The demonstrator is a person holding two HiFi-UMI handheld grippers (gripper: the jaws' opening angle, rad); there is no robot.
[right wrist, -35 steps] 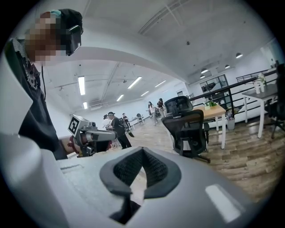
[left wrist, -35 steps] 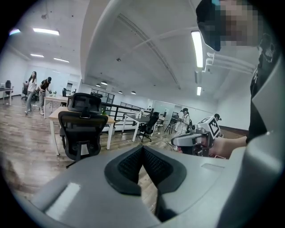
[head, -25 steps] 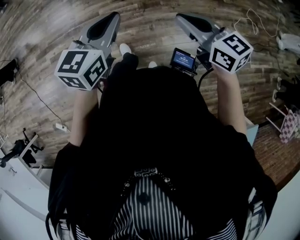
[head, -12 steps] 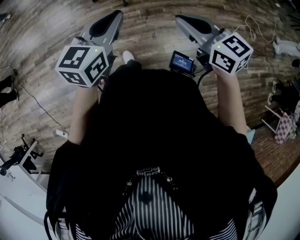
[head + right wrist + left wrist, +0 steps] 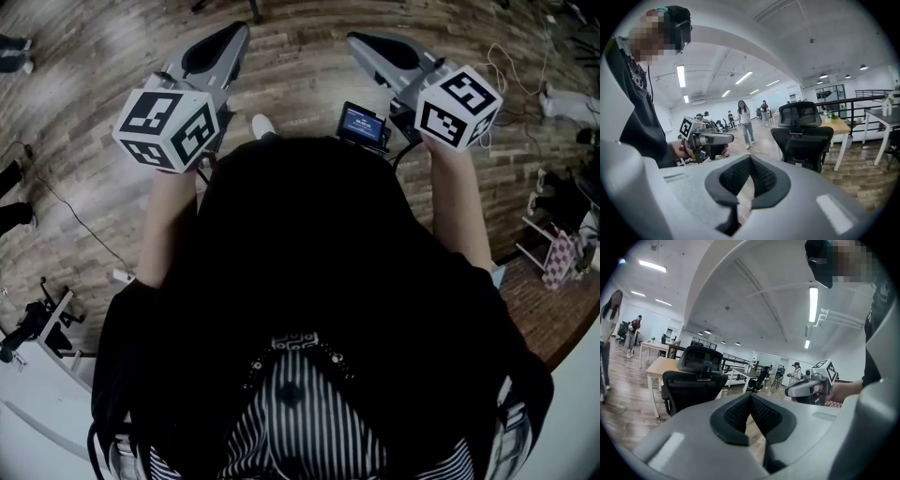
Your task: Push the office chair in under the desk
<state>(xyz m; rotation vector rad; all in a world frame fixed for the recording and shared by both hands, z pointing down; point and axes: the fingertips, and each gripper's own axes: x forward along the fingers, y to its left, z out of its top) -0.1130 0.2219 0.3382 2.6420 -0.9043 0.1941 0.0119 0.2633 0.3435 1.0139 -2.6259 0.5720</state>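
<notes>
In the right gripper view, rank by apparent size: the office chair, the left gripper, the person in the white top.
1. office chair, largest.
2. left gripper, enlarged by nearness to the camera.
3. person, smallest, far back.
Gripper over person reflects distance only.

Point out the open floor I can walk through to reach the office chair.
Free: wood floor between left hand-held gripper and right hand-held gripper, toward the office chair. Crowded: stand at left, bag at right.
</notes>
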